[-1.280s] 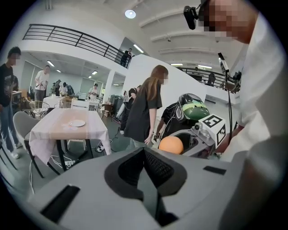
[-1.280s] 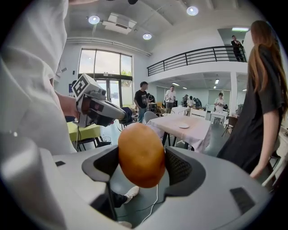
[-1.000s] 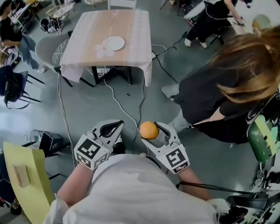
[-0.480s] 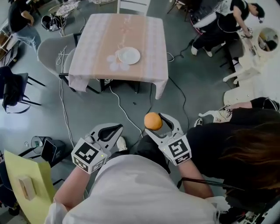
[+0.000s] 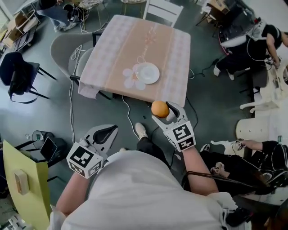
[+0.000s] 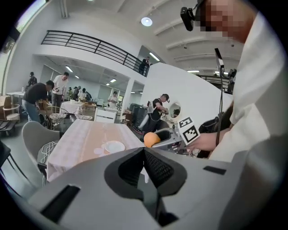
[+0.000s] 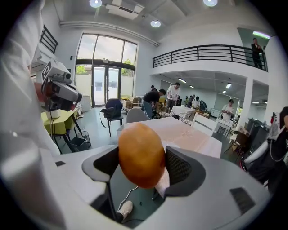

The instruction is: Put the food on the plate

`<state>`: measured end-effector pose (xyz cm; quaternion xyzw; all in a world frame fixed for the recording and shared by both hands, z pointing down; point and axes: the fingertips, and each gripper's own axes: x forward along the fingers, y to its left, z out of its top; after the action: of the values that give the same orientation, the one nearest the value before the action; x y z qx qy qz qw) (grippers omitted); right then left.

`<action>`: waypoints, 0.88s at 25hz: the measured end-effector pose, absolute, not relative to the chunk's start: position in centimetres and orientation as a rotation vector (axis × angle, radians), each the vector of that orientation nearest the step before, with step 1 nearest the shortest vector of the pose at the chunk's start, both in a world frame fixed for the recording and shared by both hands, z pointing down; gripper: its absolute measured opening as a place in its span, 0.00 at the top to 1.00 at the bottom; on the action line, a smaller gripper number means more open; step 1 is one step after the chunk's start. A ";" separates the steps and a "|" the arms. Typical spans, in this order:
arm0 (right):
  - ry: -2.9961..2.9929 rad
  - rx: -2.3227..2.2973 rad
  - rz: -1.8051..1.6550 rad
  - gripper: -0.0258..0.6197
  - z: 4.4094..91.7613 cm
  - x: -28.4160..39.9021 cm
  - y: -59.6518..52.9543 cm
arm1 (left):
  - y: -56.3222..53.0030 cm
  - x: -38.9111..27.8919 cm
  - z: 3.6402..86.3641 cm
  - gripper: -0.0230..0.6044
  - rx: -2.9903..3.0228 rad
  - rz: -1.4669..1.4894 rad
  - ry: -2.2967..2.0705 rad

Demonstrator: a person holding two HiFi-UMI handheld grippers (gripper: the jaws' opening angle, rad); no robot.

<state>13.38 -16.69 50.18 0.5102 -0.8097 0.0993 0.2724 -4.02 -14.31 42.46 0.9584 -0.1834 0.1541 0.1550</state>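
Note:
My right gripper (image 5: 163, 111) is shut on an orange round food item (image 5: 159, 108), held in the air just short of the table's near edge. The same orange food (image 7: 140, 155) fills the space between the jaws in the right gripper view and shows small as the orange food (image 6: 151, 139) in the left gripper view. A white plate (image 5: 147, 72) lies on the table (image 5: 118, 54), which has a pale checked cloth; the plate (image 6: 114, 146) also shows ahead of the left gripper. My left gripper (image 5: 108, 133) hangs low at the left, shut and holding nothing.
A grey chair (image 5: 67, 49) stands at the table's left and a white chair (image 5: 164, 10) at its far end. Cables (image 5: 72, 108) run across the floor. A yellow-green table (image 5: 22, 184) is at lower left. Seated people (image 5: 252, 40) are at the right.
The view has moved toward the table, which now lies closer. My right gripper with the orange food has risen and come near the table's near edge. The left gripper stayed low.

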 end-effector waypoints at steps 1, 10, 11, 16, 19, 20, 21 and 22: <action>-2.185 1.347 0.263 0.44 50.6 14.1 -18.3 | -15.3 -3.4 42.1 0.95 2.742 0.433 -0.552; -2.176 1.140 0.221 0.44 55.4 19.7 -31.7 | -23.3 0.9 40.0 0.95 2.712 0.439 -0.763; -2.158 1.109 0.224 0.44 56.6 20.1 -32.8 | -23.7 0.8 40.1 0.95 2.695 0.444 -0.792; -2.086 0.983 0.244 0.44 62.0 20.9 -37.7 | -25.3 -0.2 40.5 0.95 2.606 0.464 -0.935; -2.069 0.922 0.228 0.44 64.2 20.4 -39.9 | -25.7 -1.1 40.9 0.95 2.552 0.482 -1.017; -2.063 0.909 0.222 0.44 64.8 20.3 -40.6 | -25.9 -1.4 41.0 0.95 2.537 0.481 -1.040; -2.057 0.897 0.216 0.44 65.3 20.2 -41.3 | -26.0 -1.6 41.0 0.95 2.525 0.479 -1.060; -2.051 0.883 0.210 0.44 65.8 20.1 -41.8 | -26.0 -1.7 41.0 0.95 2.516 0.479 -1.077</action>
<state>20.13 -41.80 65.79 0.3547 -0.8236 0.0843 0.4346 -1.71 -25.98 40.95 0.8906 -0.3813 0.1697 0.1805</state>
